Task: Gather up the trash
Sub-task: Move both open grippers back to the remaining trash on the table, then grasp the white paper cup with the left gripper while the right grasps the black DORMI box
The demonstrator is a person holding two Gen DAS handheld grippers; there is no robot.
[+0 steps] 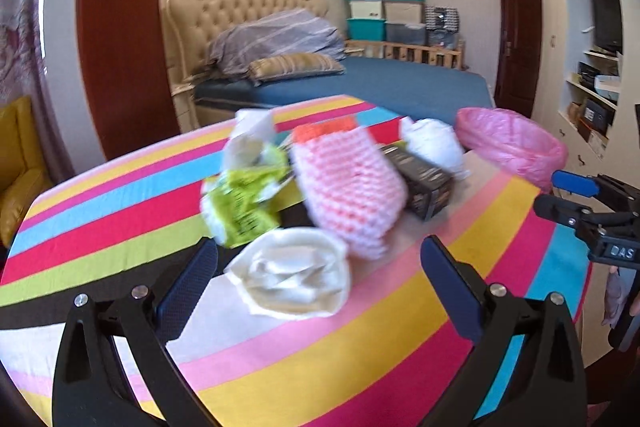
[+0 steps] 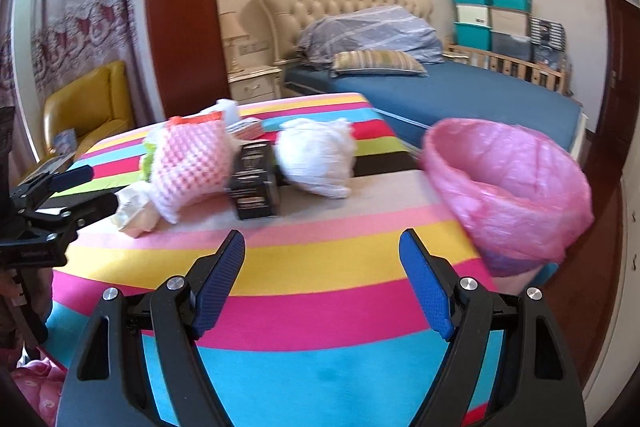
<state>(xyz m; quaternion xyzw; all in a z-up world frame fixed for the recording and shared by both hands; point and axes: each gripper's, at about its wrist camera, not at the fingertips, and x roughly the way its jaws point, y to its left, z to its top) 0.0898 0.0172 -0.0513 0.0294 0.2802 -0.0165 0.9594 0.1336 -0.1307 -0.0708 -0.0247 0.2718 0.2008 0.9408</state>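
Cream tissue wad [image 1: 294,273] lies nearest on the striped tablecloth [image 1: 360,367], sitting between the spread fingers of the left gripper [image 1: 320,287], not yet touched. Behind it: green wrapper [image 1: 244,205], pink foam net [image 1: 348,183], black box [image 1: 424,183], white crumpled bag [image 1: 434,143]. Pink-lined bin [image 2: 508,187] stands at the table's right edge. Right gripper [image 2: 322,281] hangs wide apart over bare cloth, empty. Judgement: lower left gripper squarely, close on the wad's centre, avoid snagging the cloth or nudging the foam net touching its far side.
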